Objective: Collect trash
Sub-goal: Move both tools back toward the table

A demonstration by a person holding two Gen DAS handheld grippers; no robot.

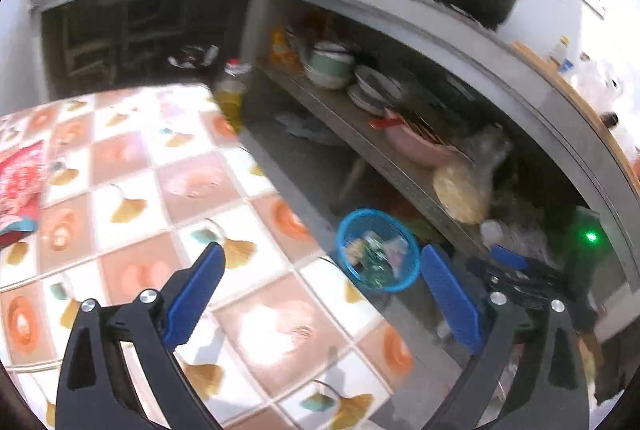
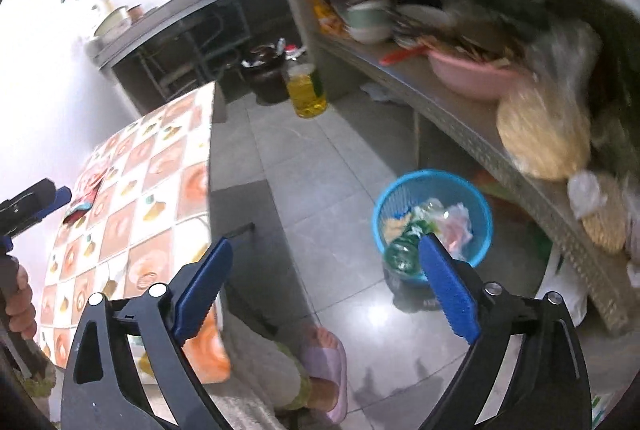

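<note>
In your left wrist view, your left gripper (image 1: 320, 270) has its jaws spread wide with nothing between the blue pads (image 1: 450, 300). Beyond the fingertips sits the blue mesh basket (image 1: 348, 230) on the floor, holding crumpled trash (image 1: 376, 254). The checked tablecloth (image 1: 160, 189) lies left of the basket, with a red packet (image 1: 20, 177) on its far left edge. A shelf (image 1: 360, 133) above and right of the basket carries bowls, plates and a pink basin (image 1: 416, 145). A bottle of yellow oil (image 1: 232, 89) stands well behind the basket.

In your right wrist view, your right gripper (image 2: 324, 250) is likewise wide apart and holds nothing. The basket (image 2: 480, 230) sits just past the right pad (image 2: 448, 286), on grey floor tiles (image 2: 320, 189) under the shelf edge, with the trash (image 2: 424, 222) inside it. The tablecloth (image 2: 160, 169) is left of the basket. Your left gripper (image 2: 36, 197) shows at the far left, a hand (image 2: 20, 302) on its handle. A foot in a pale slipper (image 2: 328, 362) is below the basket, nearer you.
</note>
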